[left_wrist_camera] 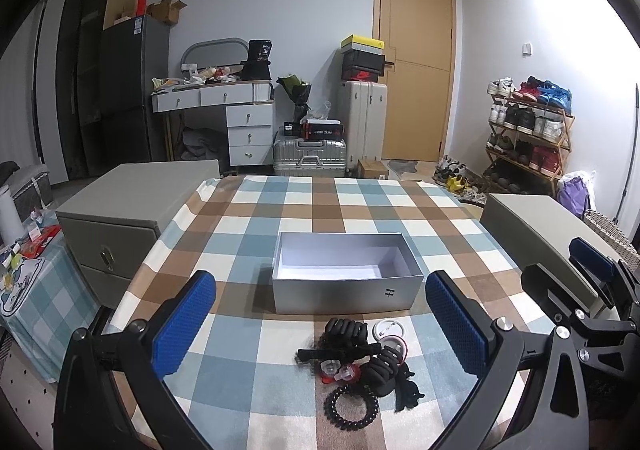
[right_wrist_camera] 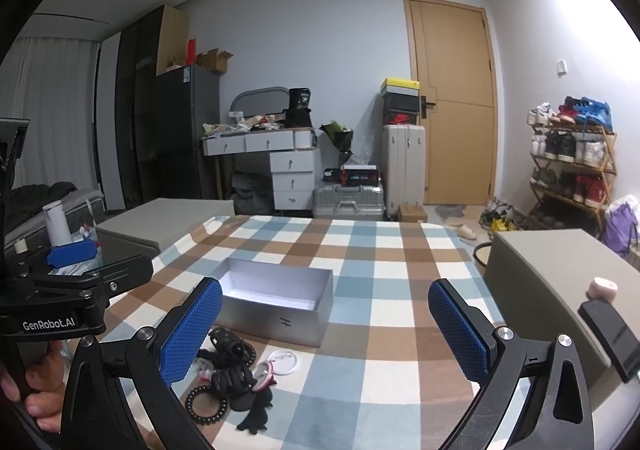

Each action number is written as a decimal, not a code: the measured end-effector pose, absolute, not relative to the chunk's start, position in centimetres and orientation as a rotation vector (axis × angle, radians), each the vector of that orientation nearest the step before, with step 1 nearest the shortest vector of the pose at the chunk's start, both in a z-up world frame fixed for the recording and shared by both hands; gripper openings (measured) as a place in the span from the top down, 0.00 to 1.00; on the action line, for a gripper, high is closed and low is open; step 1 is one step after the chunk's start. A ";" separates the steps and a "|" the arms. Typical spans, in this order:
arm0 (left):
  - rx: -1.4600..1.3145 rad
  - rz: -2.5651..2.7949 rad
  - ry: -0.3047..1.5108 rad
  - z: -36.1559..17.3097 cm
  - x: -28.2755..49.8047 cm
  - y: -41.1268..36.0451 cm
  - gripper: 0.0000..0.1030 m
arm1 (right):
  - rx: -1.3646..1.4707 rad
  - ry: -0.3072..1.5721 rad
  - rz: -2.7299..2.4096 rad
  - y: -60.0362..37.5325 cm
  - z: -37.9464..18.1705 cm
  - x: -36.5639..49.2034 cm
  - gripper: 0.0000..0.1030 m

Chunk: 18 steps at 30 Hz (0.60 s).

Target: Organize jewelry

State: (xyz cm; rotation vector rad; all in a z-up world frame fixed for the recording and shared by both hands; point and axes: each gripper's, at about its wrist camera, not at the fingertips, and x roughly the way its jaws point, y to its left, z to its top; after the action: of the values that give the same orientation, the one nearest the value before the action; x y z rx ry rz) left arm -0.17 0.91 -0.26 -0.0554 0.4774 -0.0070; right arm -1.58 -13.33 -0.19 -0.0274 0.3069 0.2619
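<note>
Jewelry in a small dark heap [left_wrist_camera: 360, 366], black bead bracelet, claw clips and round white badges, lies on the checked-cloth bench [left_wrist_camera: 248, 234] just in front of the open silver cardboard box [left_wrist_camera: 348, 292]. Left hand-held gripper [left_wrist_camera: 320, 322] and right hand-held gripper [right_wrist_camera: 324, 334] both gape wide, holding nothing.
</note>
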 end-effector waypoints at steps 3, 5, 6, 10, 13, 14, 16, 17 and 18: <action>-0.056 -0.008 0.482 -0.3 -0.2 0.9 0.01 | -0.025 0.308 0.259 -13.4 -0.3 -1.6 0.00; -0.055 -0.007 0.481 -0.3 -0.2 0.9 0.01 | -0.019 0.311 0.259 -13.6 -0.3 -1.5 0.00; -0.055 -0.007 0.481 -0.2 -0.2 1.0 0.01 | -0.018 0.310 0.257 -13.6 -0.3 -1.5 0.00; -0.053 -0.007 0.481 -0.2 -0.2 1.1 0.01 | -0.017 0.307 0.255 -13.7 -0.3 -1.5 0.00; -0.048 -0.002 0.485 -0.3 -0.2 1.1 0.01 | -0.016 0.305 0.255 -13.8 -0.3 -1.6 0.00; -0.047 -0.003 0.487 -0.3 -0.2 1.0 0.01 | -0.016 0.304 0.254 -13.8 -0.3 -1.6 0.00; -0.041 0.000 0.488 -0.3 -0.3 1.0 0.01 | -0.015 0.304 0.256 -13.8 -0.3 -1.6 0.00; -0.040 0.002 0.488 -0.2 -0.2 0.9 0.01 | -0.015 0.305 0.254 -13.8 -0.3 -1.6 0.00; -0.040 0.002 0.488 -0.2 -0.2 0.9 0.01 | -0.015 0.306 0.253 -13.8 -0.3 -1.6 0.00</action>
State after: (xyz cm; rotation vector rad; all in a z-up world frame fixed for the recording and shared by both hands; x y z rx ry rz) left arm -0.21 0.92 -0.18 -0.0403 0.4883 0.0018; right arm -1.61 -13.78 -0.34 -0.0146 0.3059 0.2526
